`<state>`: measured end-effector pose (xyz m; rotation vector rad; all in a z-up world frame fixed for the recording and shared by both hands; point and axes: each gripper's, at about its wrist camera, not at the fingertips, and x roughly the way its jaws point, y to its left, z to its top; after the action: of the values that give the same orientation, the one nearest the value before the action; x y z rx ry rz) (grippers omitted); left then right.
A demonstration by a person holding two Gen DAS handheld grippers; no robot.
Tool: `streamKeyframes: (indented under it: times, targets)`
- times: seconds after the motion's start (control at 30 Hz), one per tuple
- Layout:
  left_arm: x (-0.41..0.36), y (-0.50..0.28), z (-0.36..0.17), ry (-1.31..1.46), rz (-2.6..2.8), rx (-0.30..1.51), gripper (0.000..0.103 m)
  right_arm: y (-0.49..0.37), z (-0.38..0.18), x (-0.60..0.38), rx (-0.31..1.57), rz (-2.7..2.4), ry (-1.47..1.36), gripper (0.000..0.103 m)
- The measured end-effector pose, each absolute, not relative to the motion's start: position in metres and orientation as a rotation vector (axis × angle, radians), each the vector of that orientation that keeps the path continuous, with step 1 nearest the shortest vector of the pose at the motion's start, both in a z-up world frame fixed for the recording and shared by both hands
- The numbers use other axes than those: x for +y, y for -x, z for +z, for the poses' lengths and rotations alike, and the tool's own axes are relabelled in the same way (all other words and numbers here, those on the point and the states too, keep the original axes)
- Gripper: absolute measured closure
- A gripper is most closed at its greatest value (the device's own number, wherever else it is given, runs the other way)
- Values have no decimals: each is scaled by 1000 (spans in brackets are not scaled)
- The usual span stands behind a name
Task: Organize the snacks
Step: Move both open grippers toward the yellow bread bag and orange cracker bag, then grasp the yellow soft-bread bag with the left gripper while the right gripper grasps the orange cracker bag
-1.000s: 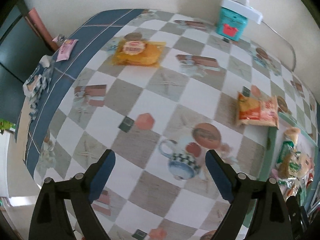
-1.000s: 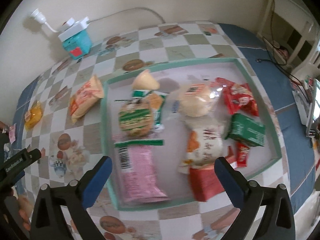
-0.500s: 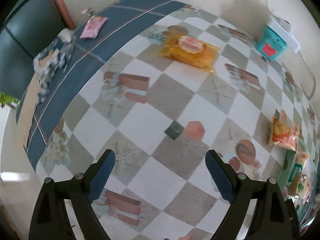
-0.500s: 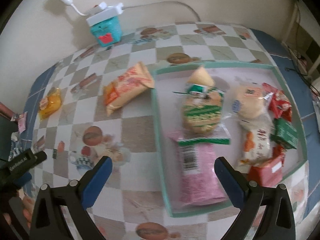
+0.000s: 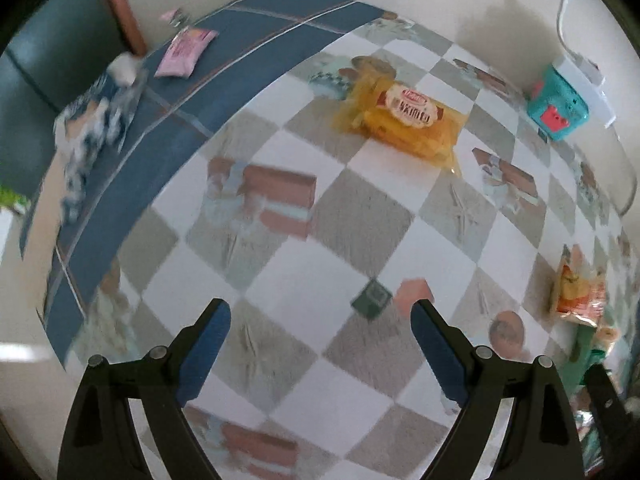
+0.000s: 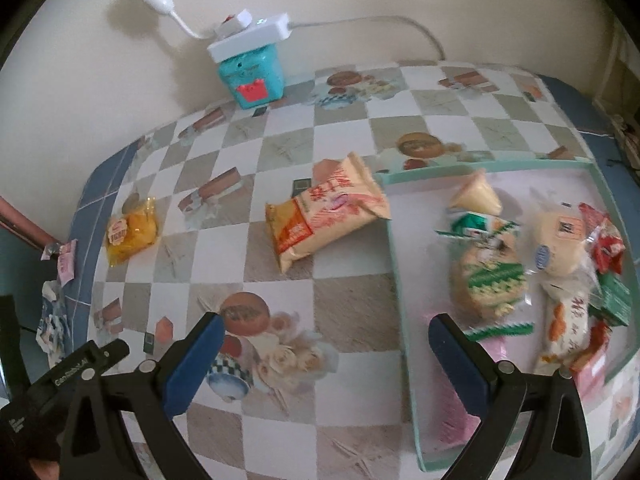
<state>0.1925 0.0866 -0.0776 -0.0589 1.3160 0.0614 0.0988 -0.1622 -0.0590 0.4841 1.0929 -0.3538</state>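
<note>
**Two packets lie outside the tray as both grippers hang empty**

Two snacks sit loose on the checked tablecloth (image 6: 280,280): a yellow packet (image 5: 402,122) near the blue border at the far left, and an orange packet (image 6: 326,216) whose end touches the rim of the green tray (image 6: 394,264). Inside the tray lie several more snacks, among them a round green-banded biscuit pack (image 6: 486,276), a pale cone-shaped one (image 6: 476,198) and red wrappers (image 6: 604,240) at the right edge. The left gripper (image 5: 320,316) hangs over bare cloth, jaws spread wide with nothing between them, the yellow packet well ahead of it. The right gripper (image 6: 326,330) points down over the tray's near-left edge, jaws likewise spread and empty. A teal box (image 6: 252,76) stands against the wall under a white power strip (image 6: 252,34). A pink sachet (image 5: 184,50) rests on the cloth's blue border.
</note>
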Motion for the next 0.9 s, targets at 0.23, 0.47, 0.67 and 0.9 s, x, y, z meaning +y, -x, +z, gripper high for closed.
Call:
streamKeyframes:
  times: [0.23, 0.47, 0.67, 0.9]
  targets:
    - [81, -237, -75, 33, -46, 1321, 11, -131, -70, -171, 1131, -299, -580, 0]
    - [80, -276, -67, 12, -62, 1292, 11, -160, -80, -180, 1179, -307, -613, 0]
    - [71, -301, -79, 91, -155, 1340, 11, -179, -94, -182, 1228, -314, -607, 0]
    - [65, -323, -96, 120, -157, 1347, 11, -195, -96, -187, 1238, -320, -578, 0]
